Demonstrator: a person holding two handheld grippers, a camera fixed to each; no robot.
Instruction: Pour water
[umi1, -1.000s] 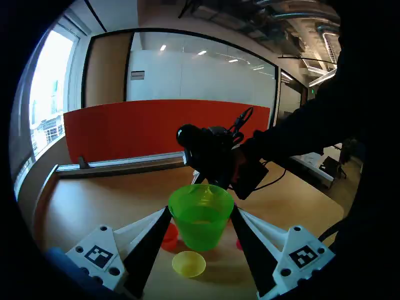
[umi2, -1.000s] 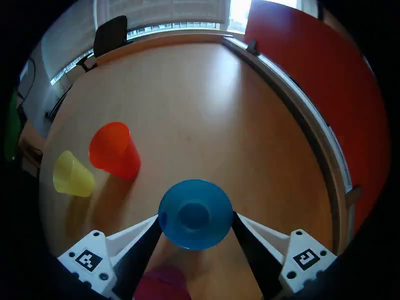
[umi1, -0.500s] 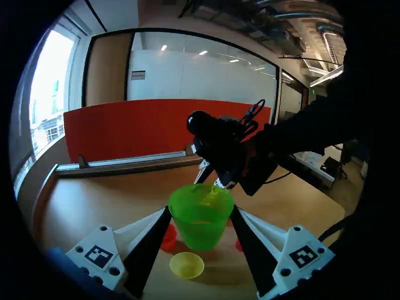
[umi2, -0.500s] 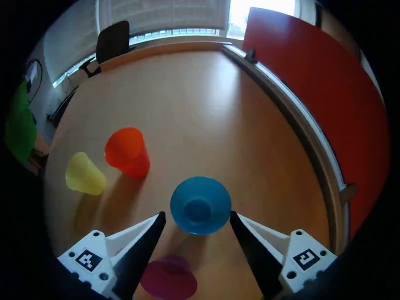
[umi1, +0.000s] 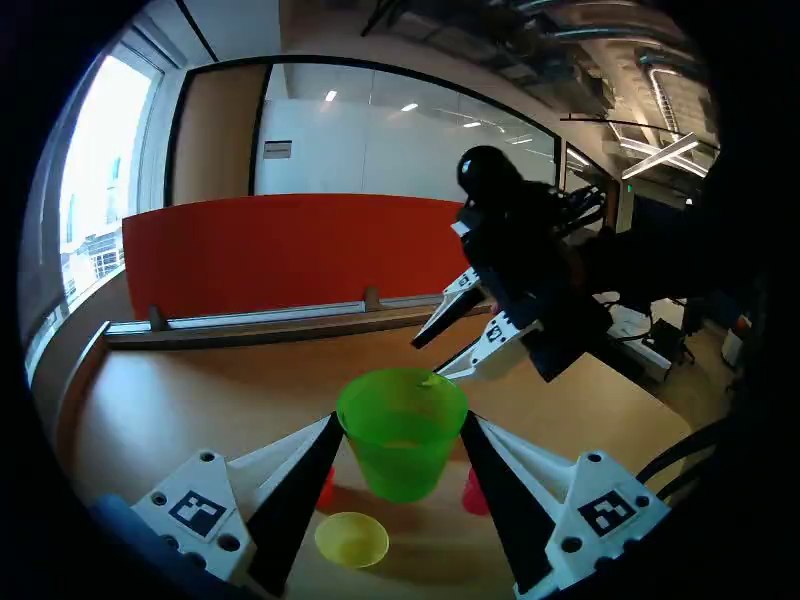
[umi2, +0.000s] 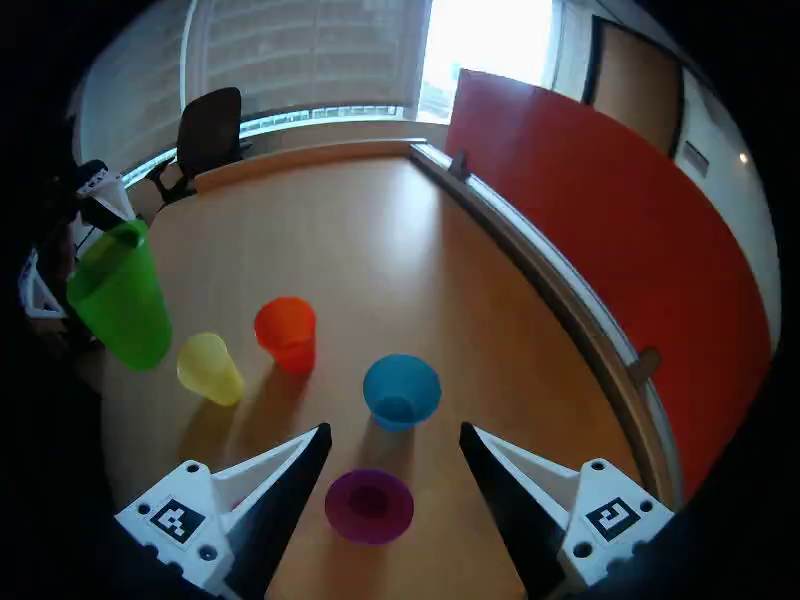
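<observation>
The green cup (umi1: 402, 445) is clenched between the left gripper's (umi1: 400, 420) jaws, both fingers pressing its sides, and is held off the table (umi2: 400, 240). Beyond the cup's rim the right gripper (umi1: 430, 358) hangs in the air, jaws released and holding nothing. In the right gripper view the purple cup (umi2: 369, 505) stands between those spread jaws, touching neither. The blue cup (umi2: 401, 390) stands just past the tips. The orange cup (umi2: 286, 333) and yellow cup (umi2: 208, 367) stand farther ahead, left of the left jaw.
</observation>
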